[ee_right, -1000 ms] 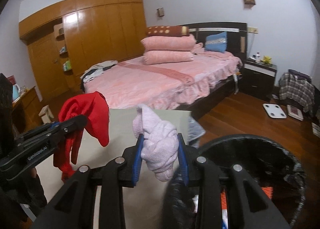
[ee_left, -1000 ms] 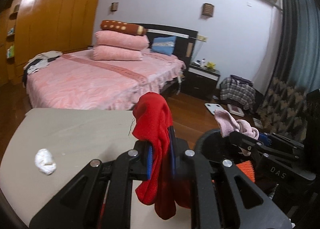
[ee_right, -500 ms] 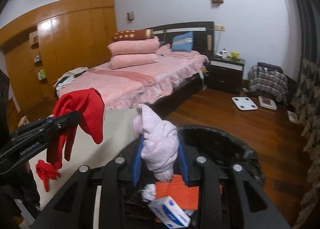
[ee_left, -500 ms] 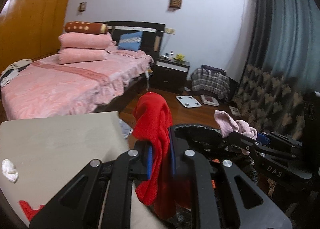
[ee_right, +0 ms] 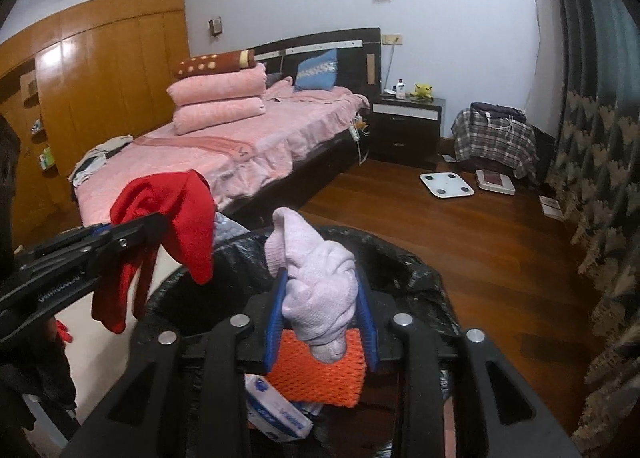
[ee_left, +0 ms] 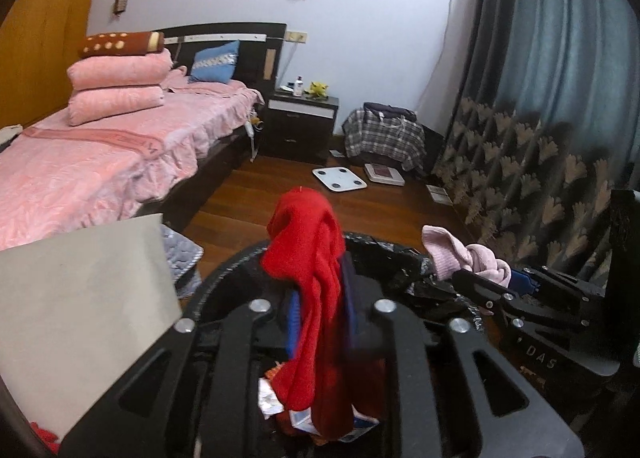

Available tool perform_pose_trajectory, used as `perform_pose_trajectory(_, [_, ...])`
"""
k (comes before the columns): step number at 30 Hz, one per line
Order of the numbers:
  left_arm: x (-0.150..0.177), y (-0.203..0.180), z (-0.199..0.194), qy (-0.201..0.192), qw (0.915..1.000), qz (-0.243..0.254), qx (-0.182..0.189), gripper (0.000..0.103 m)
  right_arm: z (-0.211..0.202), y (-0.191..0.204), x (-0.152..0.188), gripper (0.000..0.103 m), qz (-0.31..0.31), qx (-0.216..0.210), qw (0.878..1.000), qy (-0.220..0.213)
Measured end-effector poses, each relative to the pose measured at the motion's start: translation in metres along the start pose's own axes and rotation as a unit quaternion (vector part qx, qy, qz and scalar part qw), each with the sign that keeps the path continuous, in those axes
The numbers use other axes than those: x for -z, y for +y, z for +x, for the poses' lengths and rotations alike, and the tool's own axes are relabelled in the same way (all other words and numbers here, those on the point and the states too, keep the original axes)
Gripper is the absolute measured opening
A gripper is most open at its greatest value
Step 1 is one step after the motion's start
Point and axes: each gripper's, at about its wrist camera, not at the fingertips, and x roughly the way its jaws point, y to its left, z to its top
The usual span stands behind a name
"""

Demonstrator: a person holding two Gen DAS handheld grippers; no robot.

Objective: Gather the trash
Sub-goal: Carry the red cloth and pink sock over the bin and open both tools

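My left gripper (ee_left: 320,314) is shut on a red cloth (ee_left: 310,278) and holds it over the black-lined trash bin (ee_left: 396,258). My right gripper (ee_right: 320,322) is shut on a pale pink sock (ee_right: 316,290), also above the bin (ee_right: 400,258). Each gripper shows in the other's view: the red cloth hangs at the left (ee_right: 176,218), the pink sock at the right (ee_left: 460,258). Inside the bin lie an orange net (ee_right: 320,370), a white and blue packet (ee_right: 276,410) and paper scraps (ee_left: 272,398).
A grey table (ee_left: 80,298) stands left of the bin, with a small red scrap (ee_right: 62,332) on it. A pink bed (ee_left: 100,162), a nightstand (ee_left: 300,126), a white scale (ee_left: 339,178) on the wooden floor and a patterned curtain (ee_left: 540,162) lie beyond.
Both grippers have swung right from the table to above the bin, still holding their cloths. The bin's contents have come into view under them.
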Motion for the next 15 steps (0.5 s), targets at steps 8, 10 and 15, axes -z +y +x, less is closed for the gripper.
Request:
perform_pose_trajectory(8, [0.012,0.017,-0.015,-0.004,0.9998,-0.004,-0.021,0.072,0.000,-0.006,0.006,0.080,-0.003,0.018,1.000,-0.005])
perform_pose_trajectory(10, [0.014,0.027,-0.026,-0.010,0.9992,-0.006,-0.037,0.077,-0.002,0.000,0.006,0.088,-0.006,0.012,1.000,-0.014])
perform_pose_trajectory(15, [0.020,0.061,-0.058,-0.023,0.9961,-0.028,-0.081,0.086,-0.004,0.024,0.004,0.097,-0.018,-0.018,0.999,-0.020])
